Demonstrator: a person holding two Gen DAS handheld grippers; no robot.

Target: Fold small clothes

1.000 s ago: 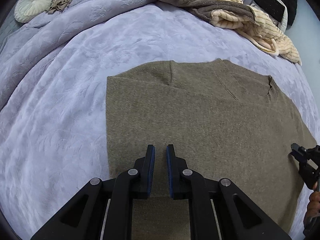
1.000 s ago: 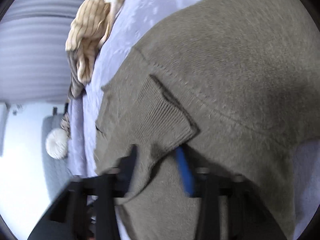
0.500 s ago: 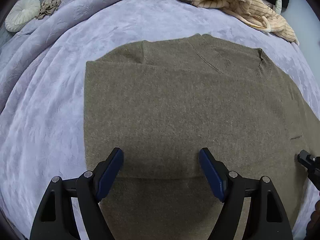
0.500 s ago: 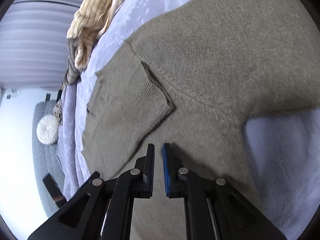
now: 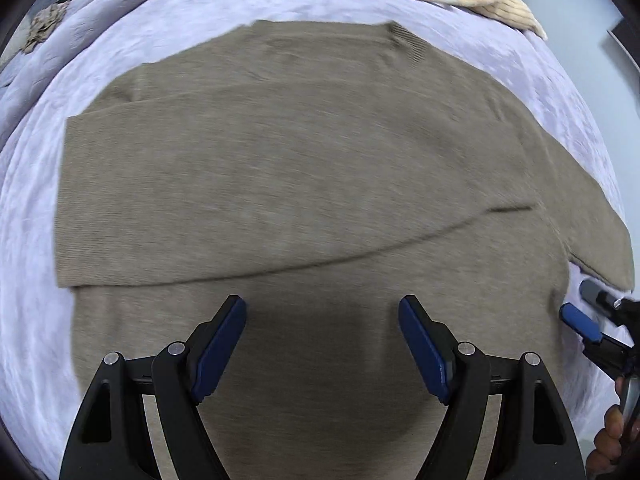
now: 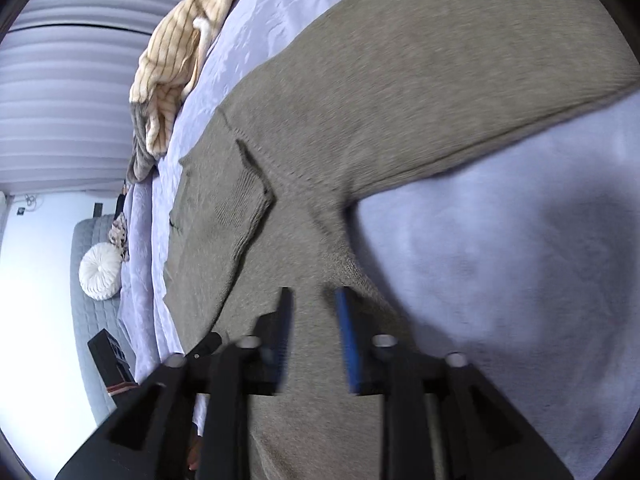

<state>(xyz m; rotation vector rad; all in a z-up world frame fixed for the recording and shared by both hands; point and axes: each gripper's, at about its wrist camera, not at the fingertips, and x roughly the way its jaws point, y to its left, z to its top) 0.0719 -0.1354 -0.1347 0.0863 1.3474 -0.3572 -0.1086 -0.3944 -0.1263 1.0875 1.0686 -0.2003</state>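
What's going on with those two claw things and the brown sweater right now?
Left gripper open, nothing held. Right gripper opening, fingers empty above the sweater. Sweater flat on the bedspread, one side folded in. Nothing in the way.

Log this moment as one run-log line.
task: fold sweater | left gripper: open, empty | right gripper: opening, empty | one sleeve folded across, other out on bedspread
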